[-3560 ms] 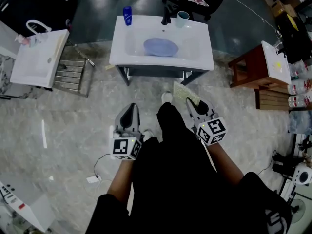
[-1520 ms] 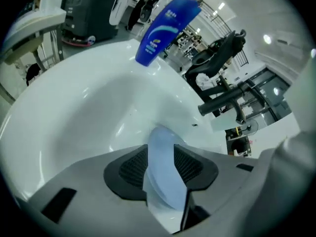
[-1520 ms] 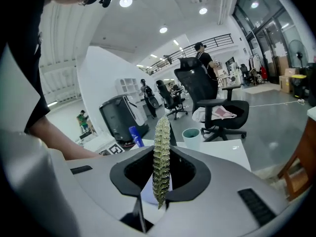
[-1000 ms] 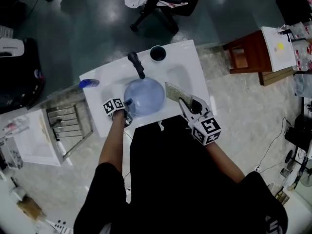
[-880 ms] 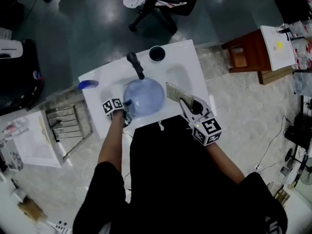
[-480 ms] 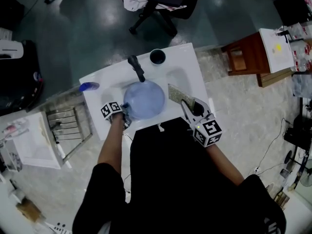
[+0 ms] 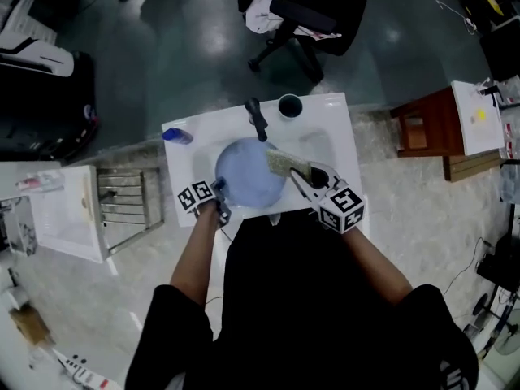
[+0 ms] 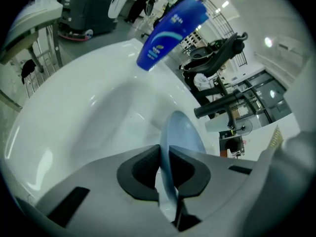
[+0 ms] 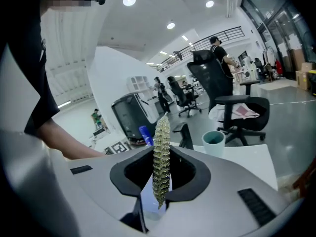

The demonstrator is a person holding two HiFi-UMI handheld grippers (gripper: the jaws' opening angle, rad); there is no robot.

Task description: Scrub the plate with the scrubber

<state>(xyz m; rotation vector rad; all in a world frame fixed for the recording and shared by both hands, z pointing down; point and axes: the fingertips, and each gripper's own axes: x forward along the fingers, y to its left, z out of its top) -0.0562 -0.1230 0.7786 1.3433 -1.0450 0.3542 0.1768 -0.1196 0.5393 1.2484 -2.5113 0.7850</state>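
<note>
My left gripper (image 8: pixel 164 154) is clenched on the near-left rim of the blue plate (image 7: pixel 248 173), its pads pressing both faces of the thin edge, with the plate in the bowl of the white sink (image 7: pixel 340 124). My right gripper (image 9: pixel 160 181) grasps the flat green scrubber (image 7: pixel 280 162) edge-on and holds it over the plate's far-right part, just near of the black faucet (image 7: pixel 257 119). Farther out, a teal cup (image 7: pixel 289 105) stands on the sink's far rim right of the faucet, and a blue bottle (image 7: pixel 176 135) sits at its far-left corner.
</note>
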